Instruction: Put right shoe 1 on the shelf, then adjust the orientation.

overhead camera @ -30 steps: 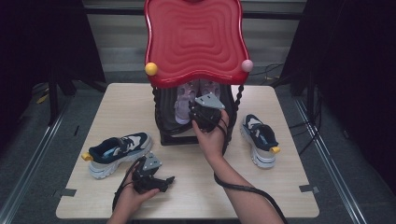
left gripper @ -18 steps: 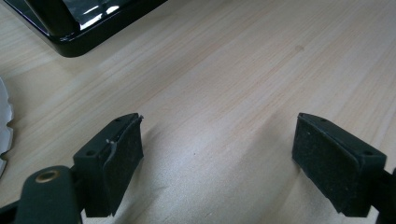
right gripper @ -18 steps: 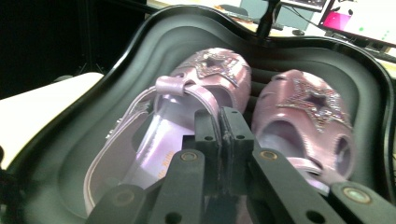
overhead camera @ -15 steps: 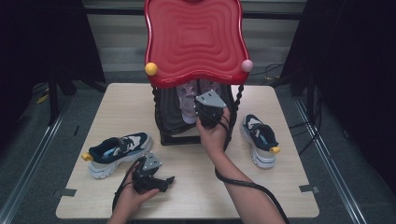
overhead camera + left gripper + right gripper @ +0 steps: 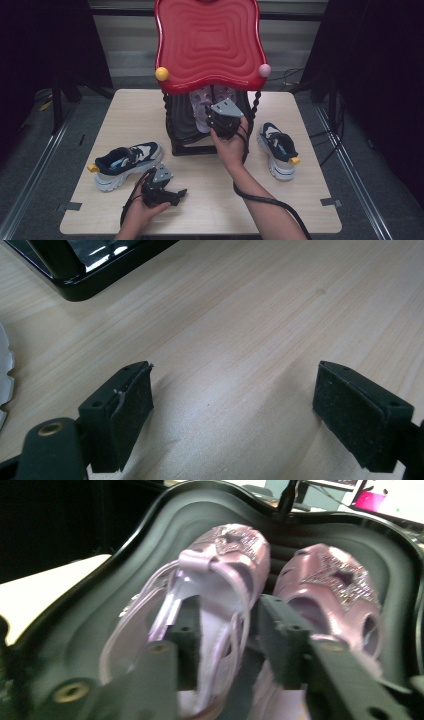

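Right gripper view: the right hand-held gripper (image 5: 227, 645), jaws just easing apart, straddles the pink sandal's (image 5: 200, 605) side, while the left hand-held gripper (image 5: 250, 405) gapes empty over the tabletop (image 5: 240, 315).

You see two pink shoes (image 5: 220, 595) in one black case (image 5: 90, 630) with one red lid (image 5: 207, 42), two sneakers (image 5: 127, 162), one yellow ball (image 5: 161, 73), one pink ball (image 5: 264, 70) and two grippers (image 5: 162, 192).
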Demonstrator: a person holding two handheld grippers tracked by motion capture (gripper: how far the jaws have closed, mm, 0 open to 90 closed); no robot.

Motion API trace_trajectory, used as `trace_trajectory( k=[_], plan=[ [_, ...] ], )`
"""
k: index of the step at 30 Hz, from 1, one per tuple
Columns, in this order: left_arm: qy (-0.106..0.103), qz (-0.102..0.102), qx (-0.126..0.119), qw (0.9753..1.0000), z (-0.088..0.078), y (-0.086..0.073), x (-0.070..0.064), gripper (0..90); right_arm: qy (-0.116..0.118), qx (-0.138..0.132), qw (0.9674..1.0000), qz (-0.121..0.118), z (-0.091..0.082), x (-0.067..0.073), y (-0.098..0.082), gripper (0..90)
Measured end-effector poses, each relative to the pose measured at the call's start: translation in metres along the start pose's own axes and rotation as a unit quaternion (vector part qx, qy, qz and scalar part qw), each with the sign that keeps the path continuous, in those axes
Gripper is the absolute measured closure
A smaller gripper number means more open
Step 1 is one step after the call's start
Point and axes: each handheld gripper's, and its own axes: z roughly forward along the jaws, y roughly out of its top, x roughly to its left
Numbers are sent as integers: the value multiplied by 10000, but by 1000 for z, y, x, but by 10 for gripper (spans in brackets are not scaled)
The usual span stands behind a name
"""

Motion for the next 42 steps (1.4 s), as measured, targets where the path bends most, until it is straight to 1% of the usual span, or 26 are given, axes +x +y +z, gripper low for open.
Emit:
trace_trajectory(
  k=[1,2,3,5,7,10,12,13,14,16,17,19,21,22,24,28,30,31,34,36,37,39,40,42],
  plan=[
    [0,-2,-1,10000,0,0,0,158,85,-9,10000,45,-2,0,-1,536],
    [0,-1,-1,10000,0,0,0,158,114,-17,9999,43,-4,0,-1,498],
    [-1,1,2,10000,0,0,0,158,137,-38,9999,30,-7,0,-2,490],
    [-1,-2,-2,10000,0,0,0,158,256,-93,9996,94,-13,0,-2,434],
    [-1,-3,-2,10000,0,0,0,157,339,-51,9994,111,-17,-1,-2,381],
    [0,0,0,10000,0,0,0,158,520,-45,9985,180,-26,-1,-2,336],
    [1,1,-1,10000,0,0,0,158,641,-95,9977,216,-33,0,-2,310],
    [-1,0,0,10000,0,0,0,158,689,-128,9973,224,-36,0,-3,308],
    [0,-2,0,10000,0,0,0,158,791,-143,9965,232,-40,0,-4,298],
    [-1,0,0,10000,0,0,0,158,963,-93,9950,267,-46,0,-5,279],
    [0,-1,-1,10000,0,0,0,158,1071,-19,9939,252,-50,0,-7,265],
    [6,0,4,10000,0,0,0,158,1170,37,9928,257,-55,0,-11,256],
    [7,-1,2,10000,0,0,0,158,1363,116,9901,312,-60,-1,-15,240],
    [7,1,4,10000,0,0,0,158,1418,127,9892,341,-62,-1,-18,237],
    [8,1,3,10000,0,0,0,158,1478,110,9884,345,-69,-3,-22,233],
    [27,10,5,10000,0,0,0,158,1584,186,9864,411,-76,-7,-31,214],
    [28,8,4,10000,0,0,0,159,1642,283,9852,399,-79,-9,-37,201],
    [28,8,4,10000,0,0,0,159,1679,333,9846,353,-81,-10,-41,186],
    [29,6,3,10000,0,0,0,159,1825,456,9814,388,-85,-13,-51,158],
    [33,5,4,10000,0,0,0,160,1950,564,9784,390,-88,-14,-59,148],
    [33,8,7,10000,0,0,0,160,1994,631,9773,344,-90,-15,-63,146],
    [34,5,4,10000,0,0,0,160,2035,703,9762,248,-93,-15,-70,145],
    [34,6,6,10000,0,0,0,160,2046,759,9757,215,-94,-16,-74,145],
    [34,7,7,10000,0,0,0,160,2104,875,9735,184,-97,-17,-82,145]
  ],
)
